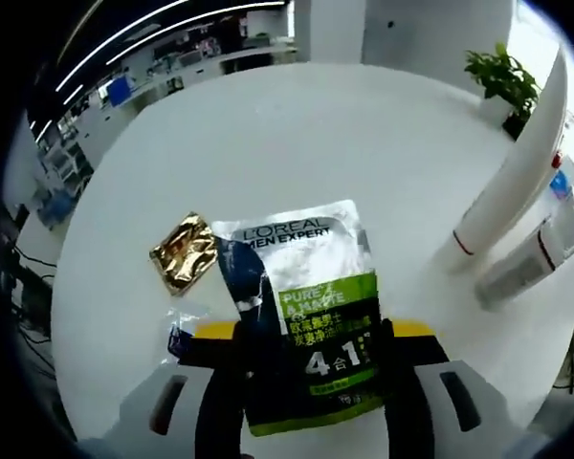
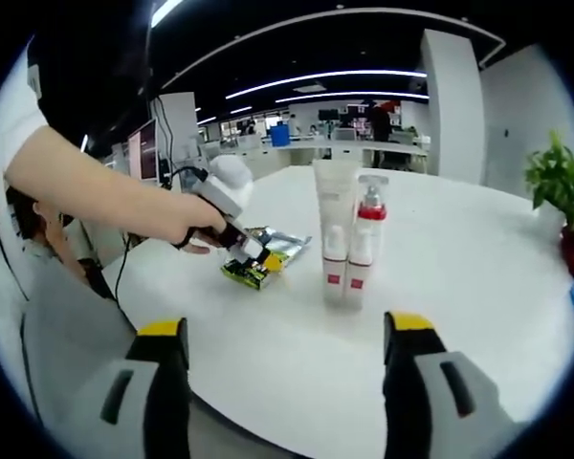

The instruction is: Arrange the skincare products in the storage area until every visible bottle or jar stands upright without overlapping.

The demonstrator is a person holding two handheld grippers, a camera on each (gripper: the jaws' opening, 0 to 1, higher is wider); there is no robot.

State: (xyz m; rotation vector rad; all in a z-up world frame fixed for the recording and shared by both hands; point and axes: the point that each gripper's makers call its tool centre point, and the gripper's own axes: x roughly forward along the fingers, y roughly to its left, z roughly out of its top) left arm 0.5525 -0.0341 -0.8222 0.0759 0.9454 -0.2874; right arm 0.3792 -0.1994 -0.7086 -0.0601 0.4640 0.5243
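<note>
White and round, the surface [image 1: 297, 134] sits in an open office with strip lights overhead and a potted plant [image 1: 505, 81] at its far edge. Through the left gripper view my left gripper [image 1: 311, 382] straddles a L'Oréal sachet [image 1: 306, 306] lying flat on the surface; the fingers flank its lower end, but I cannot tell whether they are pinching it or merely resting beside it. Touching the sachet's left corner is a small gold packet [image 1: 184, 252], and a clear scrap of wrapper [image 1: 182, 325] lies just below that. To the right of the sachet, a white tube [image 1: 517, 182] and a pump bottle [image 1: 540, 251] stand side by side.

From the right gripper view my right gripper [image 2: 285, 382] hangs wide apart and grasping nothing, facing the same tube [image 2: 336, 229] and pump bottle [image 2: 365, 244], both upright and pressed close together; the left gripper [image 2: 252, 260] works at the sachet [image 2: 268, 253] just left of them.

I judge the step in hand is dealing with the flat sachet. Next calls for a firm pinch on its edge, then lifting it to lean or stand clear of the gold packet without nudging the upright pair
</note>
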